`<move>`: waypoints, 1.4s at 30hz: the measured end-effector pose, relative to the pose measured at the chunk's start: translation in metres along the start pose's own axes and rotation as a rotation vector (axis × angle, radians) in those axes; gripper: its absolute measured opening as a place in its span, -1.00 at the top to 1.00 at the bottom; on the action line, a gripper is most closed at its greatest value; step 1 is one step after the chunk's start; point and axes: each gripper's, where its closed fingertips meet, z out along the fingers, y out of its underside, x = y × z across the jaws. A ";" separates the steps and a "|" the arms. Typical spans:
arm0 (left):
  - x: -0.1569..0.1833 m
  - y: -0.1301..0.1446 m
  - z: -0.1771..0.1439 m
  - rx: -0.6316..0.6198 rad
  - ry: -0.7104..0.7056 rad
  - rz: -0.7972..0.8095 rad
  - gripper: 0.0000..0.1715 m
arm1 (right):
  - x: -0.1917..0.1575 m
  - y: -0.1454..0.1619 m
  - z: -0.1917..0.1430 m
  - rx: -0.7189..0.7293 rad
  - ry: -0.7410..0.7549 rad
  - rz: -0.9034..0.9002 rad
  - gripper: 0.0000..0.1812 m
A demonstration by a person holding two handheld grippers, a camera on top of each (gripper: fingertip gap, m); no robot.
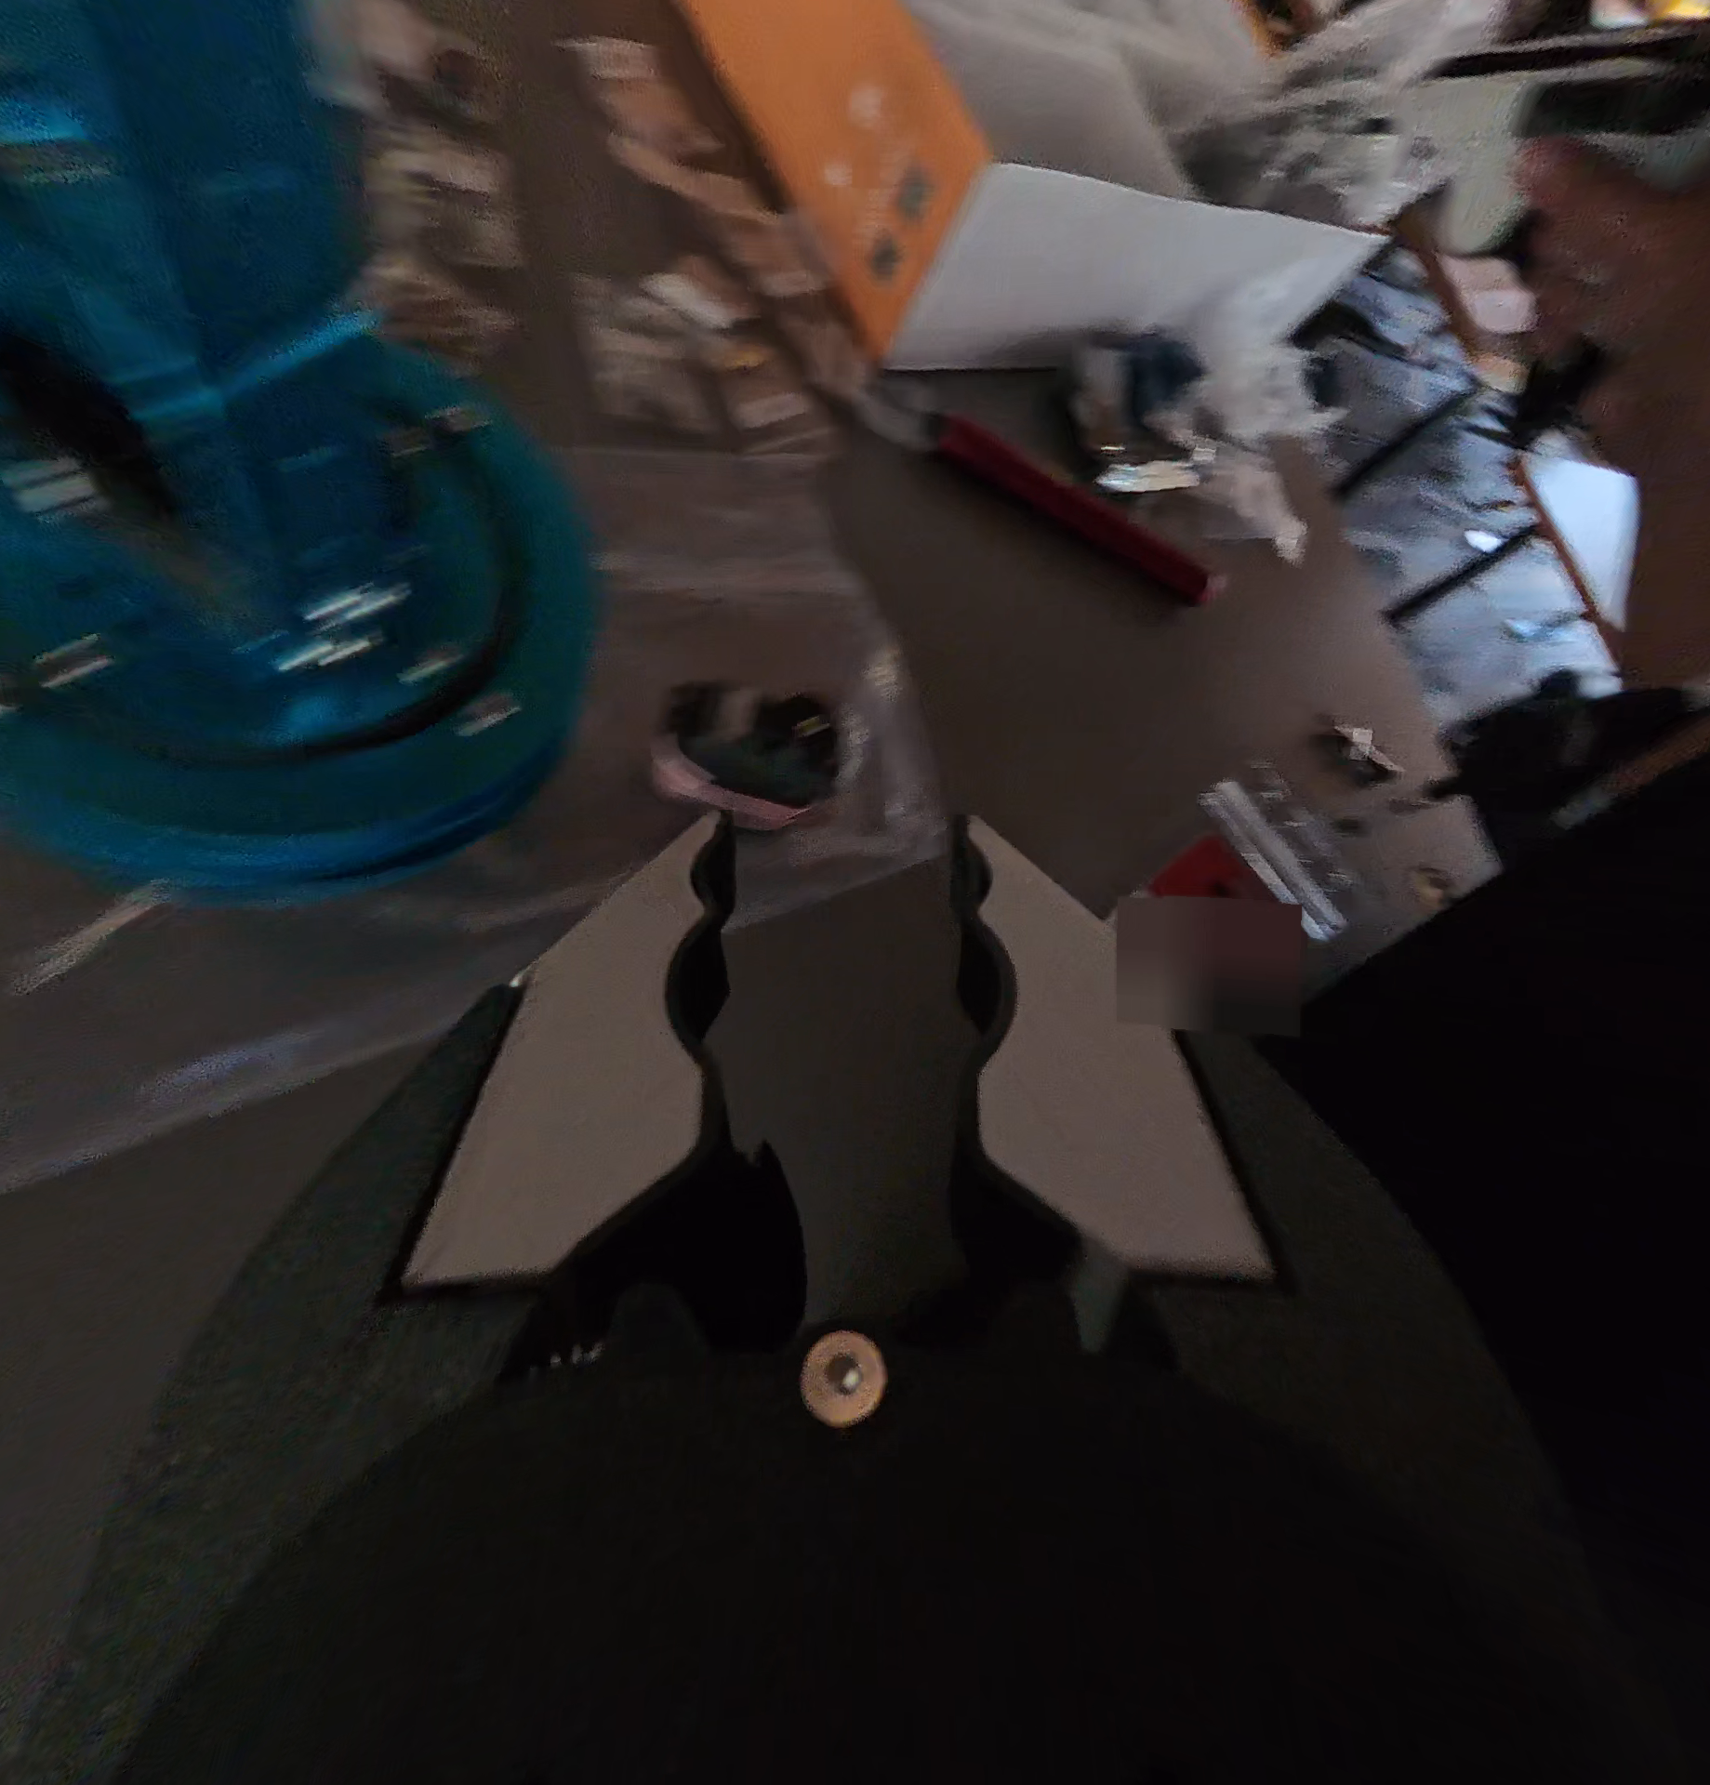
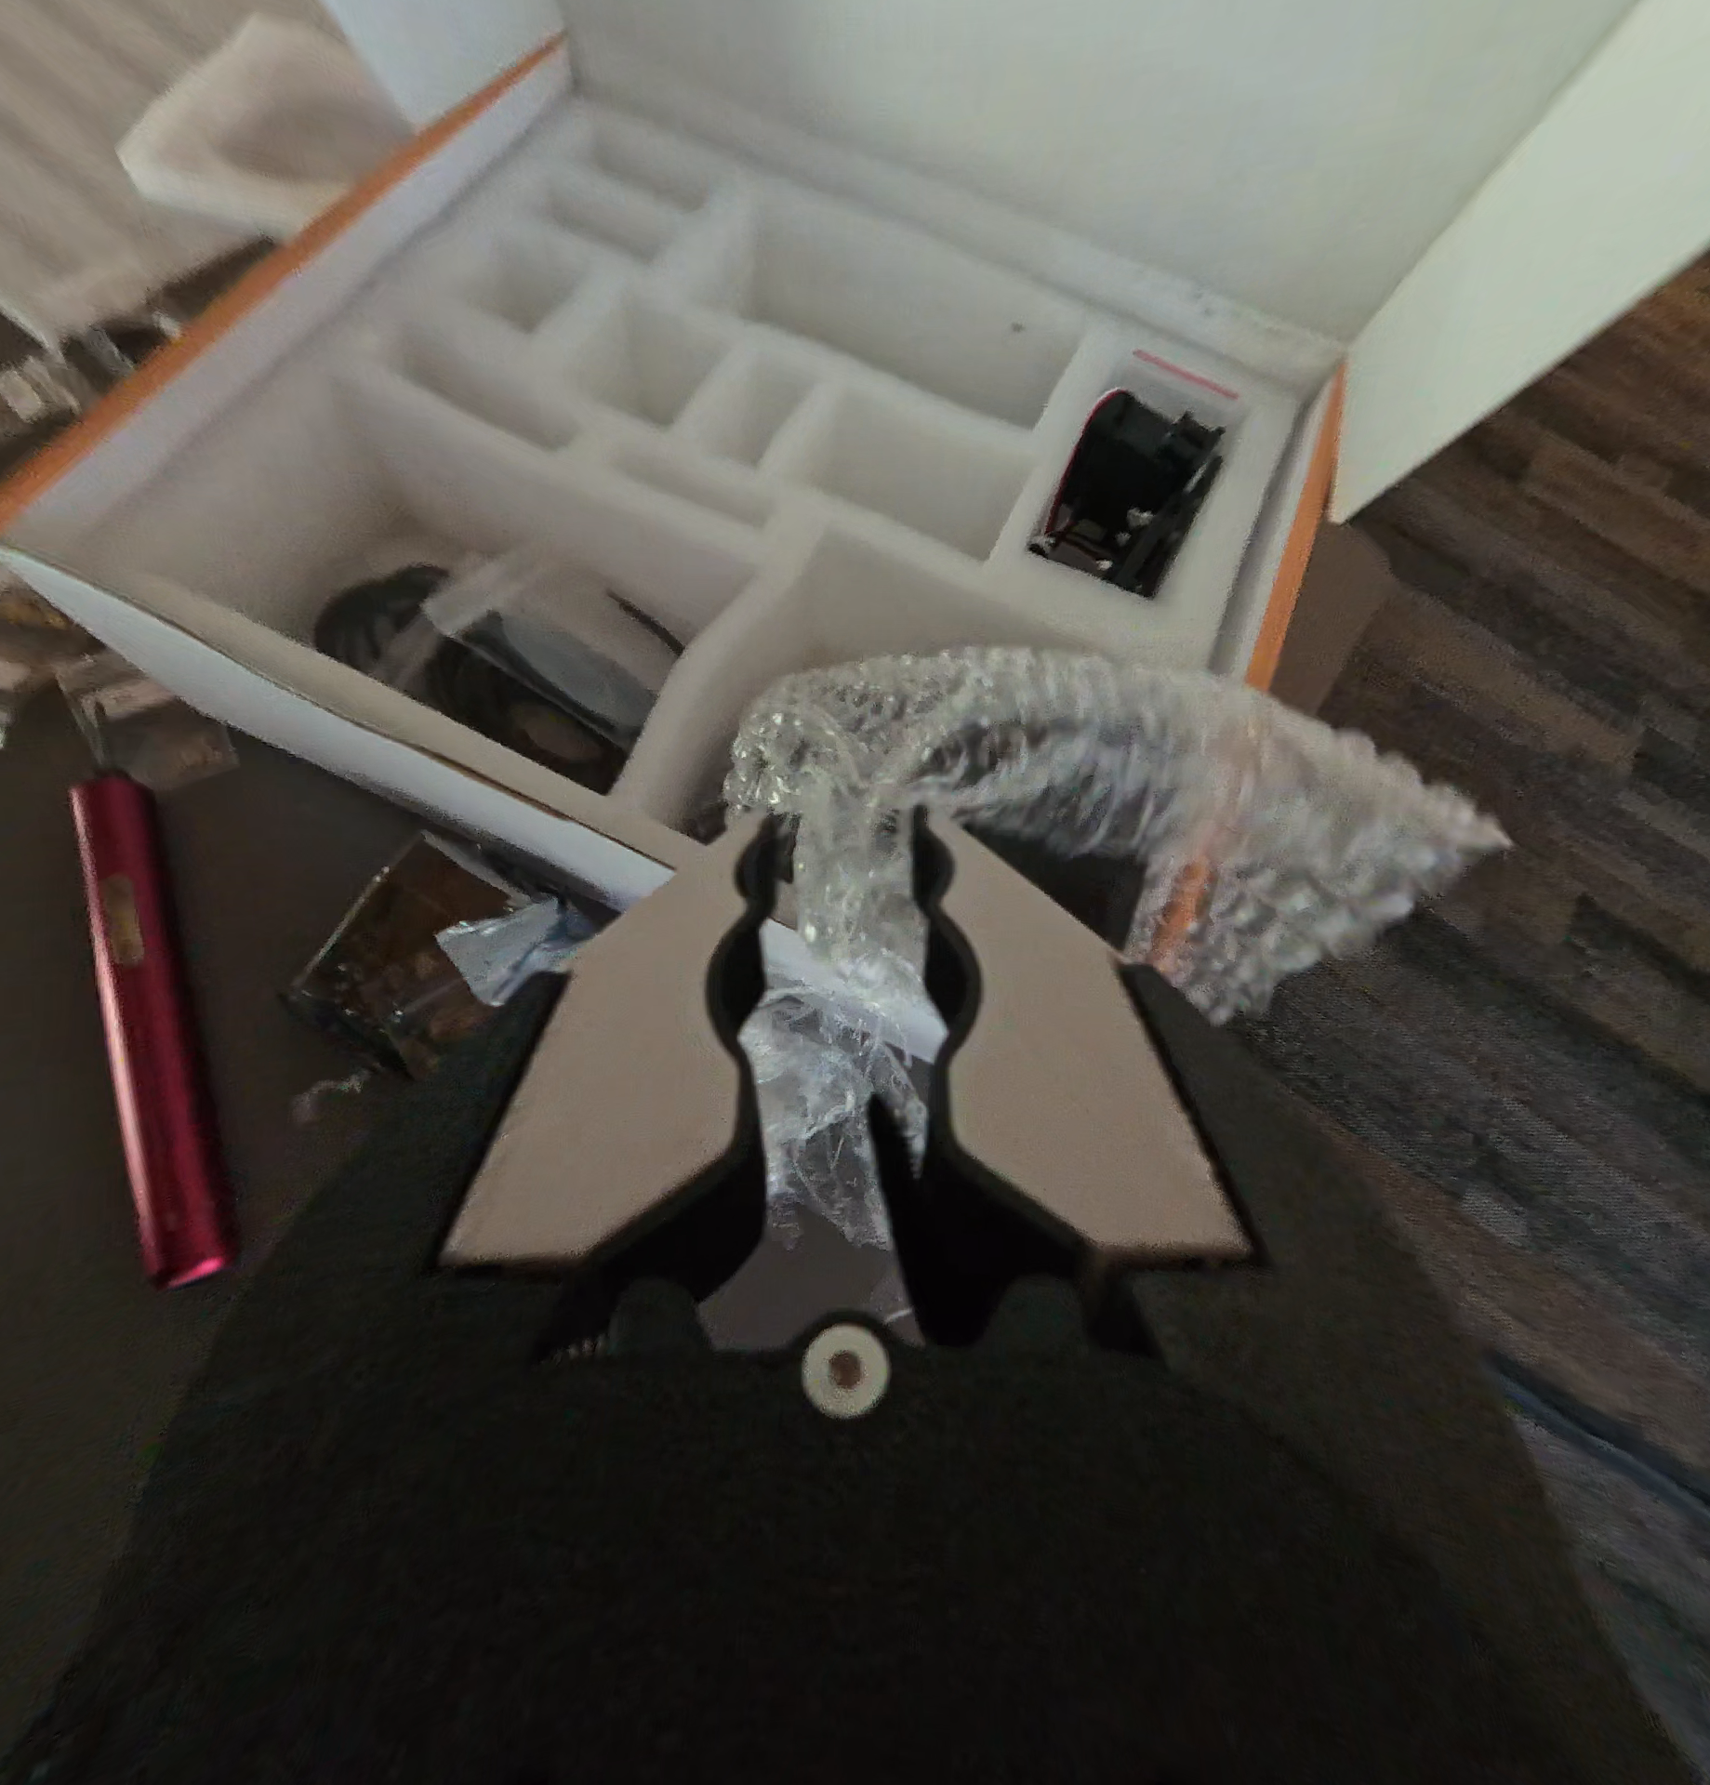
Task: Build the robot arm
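Bubble wrap (image 2: 928,763) is pinched in your right gripper (image 2: 846,826), jaws closed on a bunched bit so the rest arcs over the near edge of the open box (image 2: 203,618) — held up, clear of the white foam slots (image 2: 638,357). Your left gripper (image 1: 841,831) has its jaws apart on nothing, hovering by a small bagged dark part (image 1: 749,749), with a blurry blue spool (image 1: 281,599) close on its left. Dark bench (image 2: 39,1062), red tube (image 2: 145,1024) lying beside the box, wood-look floor (image 2: 1556,676) off to the right.

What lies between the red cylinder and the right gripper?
In the right wrist view, a dark clear-wrapped packet lies on the table between the red cylinder and the right gripper.
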 end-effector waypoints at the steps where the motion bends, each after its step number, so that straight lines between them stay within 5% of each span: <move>1: 0.016 -0.006 0.016 -0.028 0.052 0.017 0.49 | 0.001 0.003 0.005 -0.022 0.011 -0.030 0.83; 2: 0.030 -0.013 0.032 -0.056 0.086 0.045 0.48 | 0.006 0.003 0.007 -0.032 0.037 -0.069 0.95; 11: 0.142 -0.096 0.154 -0.100 0.375 0.349 0.46 | 0.047 -0.079 0.009 0.006 -0.106 -0.195 0.98; 19: 0.157 -0.140 0.201 -0.018 0.315 0.477 0.47 | 0.048 -0.115 -0.008 0.138 -0.160 -0.211 0.98; 22: 0.150 -0.167 0.217 0.041 0.228 0.538 0.47 | 0.032 -0.094 -0.005 0.108 -0.242 -0.221 0.98; 27: 0.122 -0.228 0.246 0.097 0.008 0.650 0.47 | 0.012 -0.015 0.014 -0.091 -0.327 -0.194 0.97; 32: 0.114 -0.271 0.261 0.164 0.030 0.559 0.45 | 0.011 -0.008 -0.002 -0.070 -0.354 -0.084 0.77; 36: 0.080 -0.262 0.276 0.111 -0.018 0.512 0.45 | 0.024 -0.054 -0.027 0.098 -0.342 -0.041 0.65; 42: 0.052 -0.219 0.292 -0.014 -0.043 0.466 0.45 | 0.028 -0.145 -0.022 0.301 -0.424 -0.094 0.37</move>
